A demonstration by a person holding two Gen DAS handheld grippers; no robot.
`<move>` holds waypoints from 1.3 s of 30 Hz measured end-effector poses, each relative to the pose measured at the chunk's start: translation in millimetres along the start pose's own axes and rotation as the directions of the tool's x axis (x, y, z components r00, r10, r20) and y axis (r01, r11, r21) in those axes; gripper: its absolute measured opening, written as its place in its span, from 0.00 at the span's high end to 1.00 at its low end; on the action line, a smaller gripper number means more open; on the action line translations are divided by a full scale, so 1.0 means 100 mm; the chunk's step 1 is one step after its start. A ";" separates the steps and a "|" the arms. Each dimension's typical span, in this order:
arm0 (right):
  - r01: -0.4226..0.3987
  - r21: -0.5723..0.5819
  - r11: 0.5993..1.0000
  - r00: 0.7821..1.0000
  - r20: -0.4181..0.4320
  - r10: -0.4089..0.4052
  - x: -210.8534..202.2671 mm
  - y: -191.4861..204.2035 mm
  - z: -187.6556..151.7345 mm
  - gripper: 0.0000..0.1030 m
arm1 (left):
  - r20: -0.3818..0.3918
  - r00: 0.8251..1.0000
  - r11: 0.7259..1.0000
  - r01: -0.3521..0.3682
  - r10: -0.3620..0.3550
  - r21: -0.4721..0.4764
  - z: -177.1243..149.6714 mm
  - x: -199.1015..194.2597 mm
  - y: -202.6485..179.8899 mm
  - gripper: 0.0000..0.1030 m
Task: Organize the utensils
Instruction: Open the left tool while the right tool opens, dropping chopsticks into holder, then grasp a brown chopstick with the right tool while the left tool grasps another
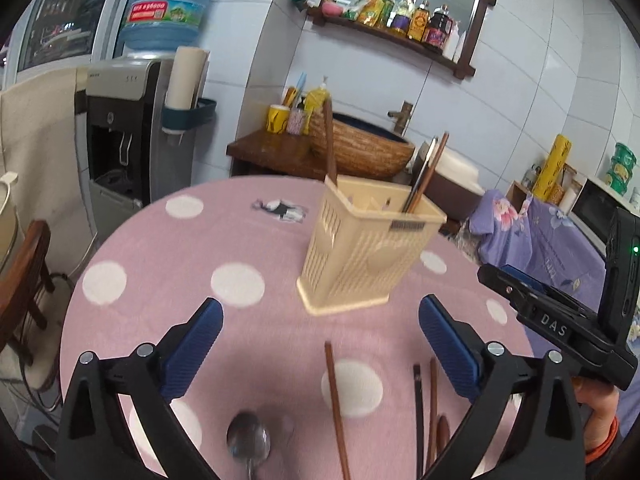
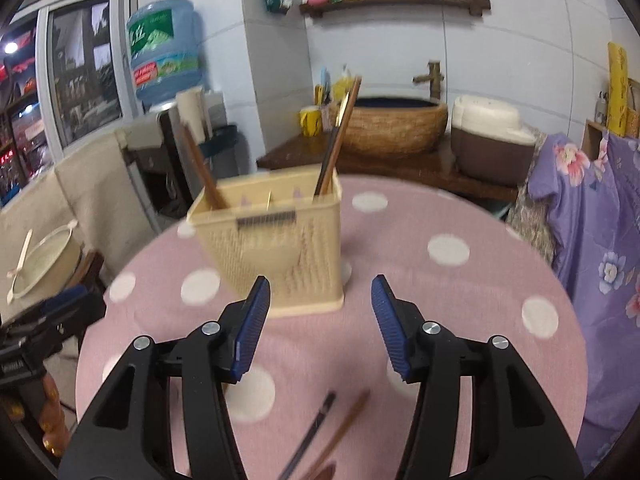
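Observation:
A cream plastic utensil holder (image 1: pixel 368 248) stands upright on the pink polka-dot table (image 1: pixel 160 248); it also shows in the right wrist view (image 2: pixel 276 248). Brown chopsticks (image 1: pixel 330 144) and a dark pair (image 1: pixel 426 178) stand in it. My left gripper (image 1: pixel 320 316) is open and empty, just short of the holder. Below it lie a metal spoon (image 1: pixel 248 440), a brown chopstick (image 1: pixel 338 408) and a dark and brown pair (image 1: pixel 426 408). My right gripper (image 2: pixel 320 296) is open and empty, close in front of the holder, above two loose chopsticks (image 2: pixel 328 432).
A water dispenser (image 1: pixel 124 128) stands behind the table on the left. A wooden stand with a woven basin (image 1: pixel 360 148) and a rice cooker (image 2: pixel 492 144) sits behind. A purple floral cloth (image 2: pixel 600 240) covers furniture on the right. A wooden chair (image 1: pixel 24 280) is at left.

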State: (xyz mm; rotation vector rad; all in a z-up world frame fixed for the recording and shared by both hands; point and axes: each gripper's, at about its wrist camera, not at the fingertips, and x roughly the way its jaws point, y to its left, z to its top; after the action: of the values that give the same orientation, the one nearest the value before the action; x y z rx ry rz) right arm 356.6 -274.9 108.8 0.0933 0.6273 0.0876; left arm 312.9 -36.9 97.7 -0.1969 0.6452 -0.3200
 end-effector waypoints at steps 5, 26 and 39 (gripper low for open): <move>0.044 -0.034 0.998 0.995 -0.092 -0.047 0.02 -0.03 -0.48 0.48 | -0.053 0.997 0.997 -0.051 0.054 0.052 -0.31 0.00 0.00 0.06; 0.088 0.133 0.987 0.947 -0.317 -0.042 0.42 -0.24 -1.00 0.68 | -0.295 0.949 0.980 -0.051 0.107 0.192 -0.84 0.63 -0.32 0.60; 0.165 0.118 0.979 0.926 -0.361 -0.113 0.75 -0.13 -0.92 0.84 | -0.335 0.933 0.980 -0.073 0.134 0.188 -0.77 0.83 -0.28 0.60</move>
State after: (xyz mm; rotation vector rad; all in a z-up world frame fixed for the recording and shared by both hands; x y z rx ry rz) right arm 363.1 -273.9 -10.6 0.1768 0.9986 -0.0826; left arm 321.5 -98.3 -1.1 0.0633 0.9689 -0.3089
